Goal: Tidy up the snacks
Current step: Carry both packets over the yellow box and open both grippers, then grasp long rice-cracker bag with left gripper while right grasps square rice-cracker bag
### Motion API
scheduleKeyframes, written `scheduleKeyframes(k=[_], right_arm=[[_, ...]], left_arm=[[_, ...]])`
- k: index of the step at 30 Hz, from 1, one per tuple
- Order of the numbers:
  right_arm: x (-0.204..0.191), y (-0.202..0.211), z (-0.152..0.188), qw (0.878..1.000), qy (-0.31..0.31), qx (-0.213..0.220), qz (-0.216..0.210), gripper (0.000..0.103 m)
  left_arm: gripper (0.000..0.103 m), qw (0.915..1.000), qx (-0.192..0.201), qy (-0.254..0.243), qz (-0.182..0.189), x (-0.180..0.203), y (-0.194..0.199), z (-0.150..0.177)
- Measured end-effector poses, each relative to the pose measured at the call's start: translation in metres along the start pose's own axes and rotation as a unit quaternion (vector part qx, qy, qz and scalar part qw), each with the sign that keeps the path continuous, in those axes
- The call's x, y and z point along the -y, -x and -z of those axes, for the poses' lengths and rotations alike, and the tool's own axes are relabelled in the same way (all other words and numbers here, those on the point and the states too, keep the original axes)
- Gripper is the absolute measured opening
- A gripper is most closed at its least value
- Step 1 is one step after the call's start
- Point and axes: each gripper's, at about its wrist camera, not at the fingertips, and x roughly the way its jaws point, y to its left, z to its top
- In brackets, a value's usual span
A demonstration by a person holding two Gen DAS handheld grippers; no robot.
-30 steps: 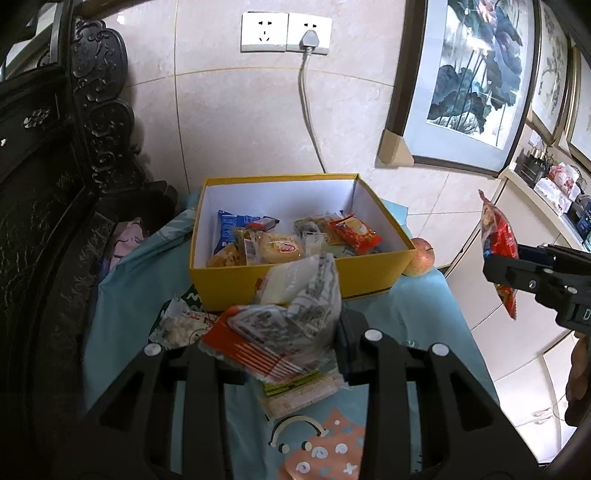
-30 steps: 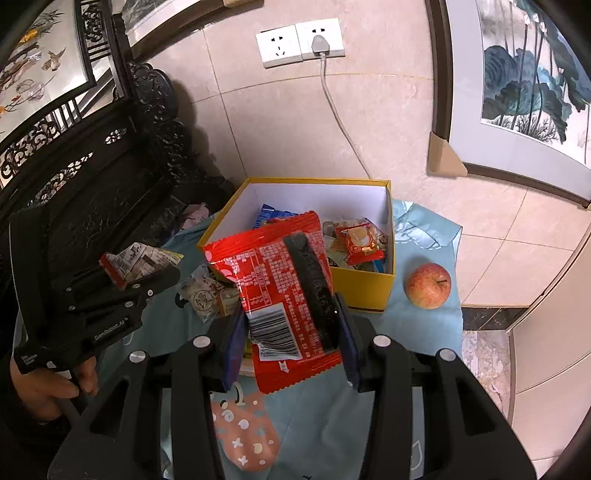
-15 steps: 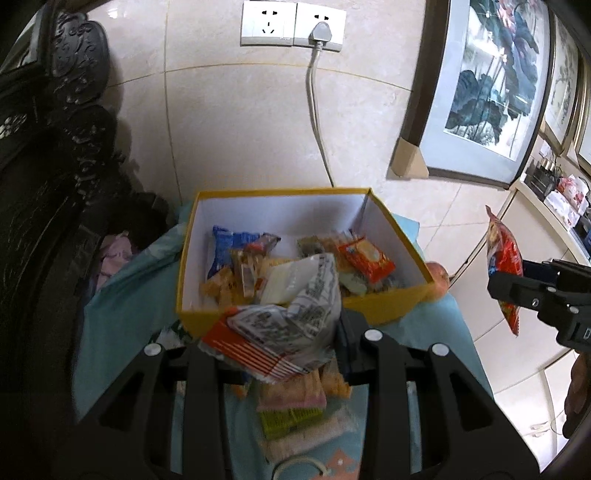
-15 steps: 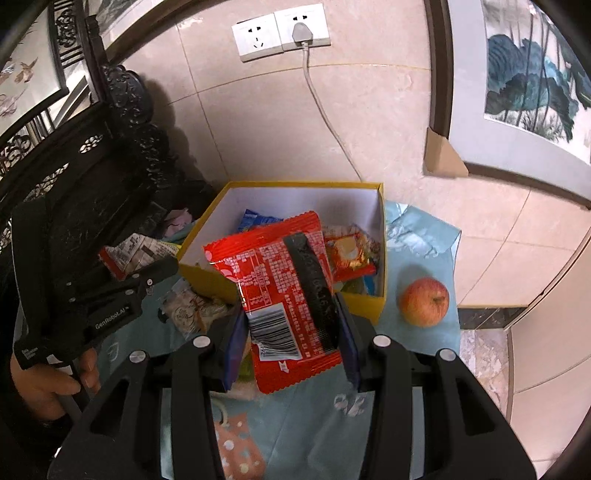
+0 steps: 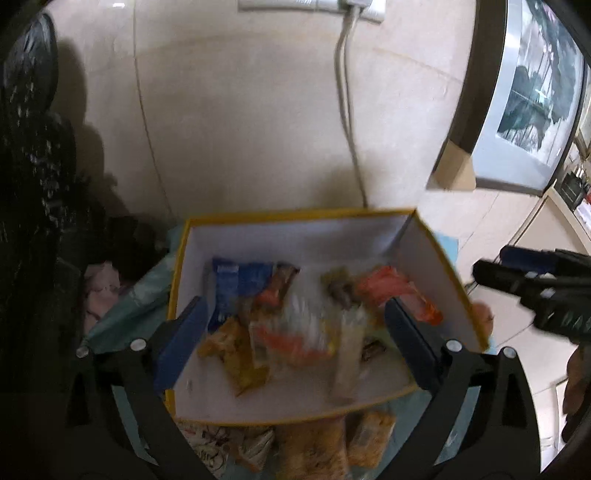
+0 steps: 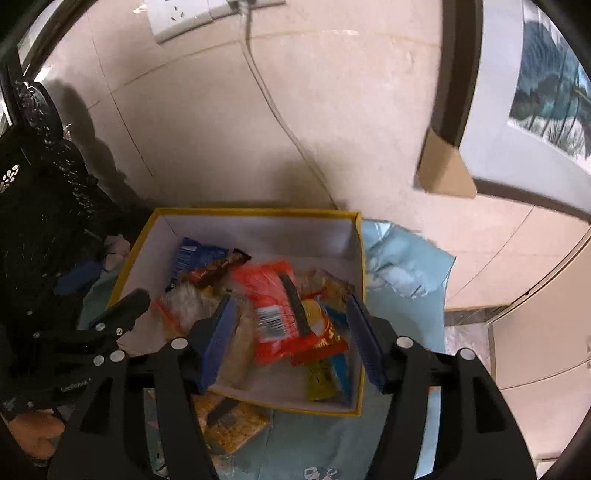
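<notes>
Teal cloth-covered table [image 6: 402,266] under yellow box [image 6: 317,408] and loose snack packets [image 6: 236,424].

Place: I am in a home, in a furnished living space.
Wall: glossy beige tile, with a white socket strip [image 6: 184,14] and a plugged-in cord [image 5: 347,110] running down it.
Art: a dark-framed painting [image 6: 546,92] leans there, a cardboard protector [image 6: 443,166] on its corner.
Furniture: dark carved wood [image 6: 40,177] stands at my left; pale cabinets [image 6: 546,332] at my right.
Desk: a light blue cloth [image 6: 402,266] covers it, carrying a yellow box [image 6: 255,212] of snack packets.
</notes>
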Motion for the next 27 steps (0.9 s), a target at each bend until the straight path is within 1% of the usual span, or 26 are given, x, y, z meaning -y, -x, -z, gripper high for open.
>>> scheduleKeyframes(k=[2,3,5,6,7,9,10,11,12,15,16,18,19,20,21,22,23,24,26,27], right_arm=[[0.002,-0.005,0.019,1.0,0.0,-0.011,-0.002,0.063],[0.001,-0.006,0.03,1.0,-0.003,-0.016,-0.01,0.063],[-0.003,-0.007,0.051,0.999,0.001,-0.025,-0.027,0.063],[-0.007,-0.008,0.066,0.999,0.007,-0.034,-0.034,0.065],[-0.011,-0.012,0.082,0.998,0.014,-0.046,-0.037,0.065],[-0.016,-0.017,0.112,0.997,0.019,-0.065,-0.039,0.065],[-0.016,-0.018,0.124,0.996,0.018,-0.072,-0.041,0.065],[-0.016,-0.019,0.135,0.996,0.014,-0.079,-0.042,0.065],[-0.013,-0.022,0.149,0.995,0.005,-0.091,-0.04,0.065],[-0.004,-0.028,0.175,0.992,-0.019,-0.122,-0.037,0.065],[-0.003,-0.029,0.181,0.991,-0.021,-0.128,-0.035,0.065],[-0.005,-0.028,0.19,0.99,-0.017,-0.139,-0.031,0.065],[-0.006,-0.027,0.192,0.989,-0.012,-0.142,-0.028,0.065],[-0.008,-0.027,0.192,0.989,-0.008,-0.144,-0.025,0.065],[-0.01,-0.027,0.193,0.989,-0.003,-0.145,-0.02,0.065],[-0.011,-0.027,0.193,0.989,-0.001,-0.146,-0.019,0.065],[-0.014,-0.027,0.193,0.989,0.002,-0.148,-0.02,0.065],[-0.016,-0.028,0.193,0.989,0.003,-0.148,-0.02,0.065],[-0.019,-0.032,0.191,0.988,-0.004,-0.15,-0.021,0.065],[-0.02,-0.034,0.19,0.988,-0.009,-0.151,-0.023,0.065]], left_arm=[[0.097,0.9999,-0.008,0.002,-0.01,-0.008,-0.001,0.018],[0.097,0.9999,-0.008,0.008,-0.008,-0.013,0.001,0.028],[0.097,0.9997,0.002,0.023,0.003,-0.021,0.01,0.054],[0.097,0.9996,0.01,0.024,0.007,-0.023,0.016,0.069],[0.097,0.9996,0.016,0.016,0.016,-0.023,0.021,0.091],[0.097,0.9994,0.011,-0.02,0.026,-0.016,0.024,0.125],[0.097,0.998,-0.005,-0.055,0.03,-0.008,0.022,0.151],[0.097,0.9961,-0.02,-0.08,0.032,-0.002,0.019,0.168],[0.097,0.9926,-0.038,-0.11,0.034,0.006,0.015,0.188],[0.096,0.9815,-0.073,-0.17,0.048,0.024,0.003,0.229],[0.096,0.9797,-0.078,-0.178,0.051,0.027,0.0,0.235],[0.096,0.9771,-0.082,-0.191,0.044,0.032,-0.008,0.244],[0.099,0.976,-0.091,-0.194,0.039,0.034,-0.015,0.247],[0.099,0.9799,-0.085,-0.175,0.043,0.03,-0.016,0.246],[0.095,0.9812,-0.095,-0.16,0.049,0.027,-0.019,0.245],[0.087,0.982,-0.1,-0.15,0.058,0.025,-0.018,0.244],[0.068,0.982,-0.1,-0.147,0.063,0.025,-0.015,0.243],[0.05,0.9805,-0.101,-0.155,0.066,0.028,-0.01,0.244],[0.029,0.9769,-0.103,-0.172,0.074,0.032,-0.001,0.25],[0.029,0.9765,-0.105,-0.173,0.075,0.032,0.003,0.253]])
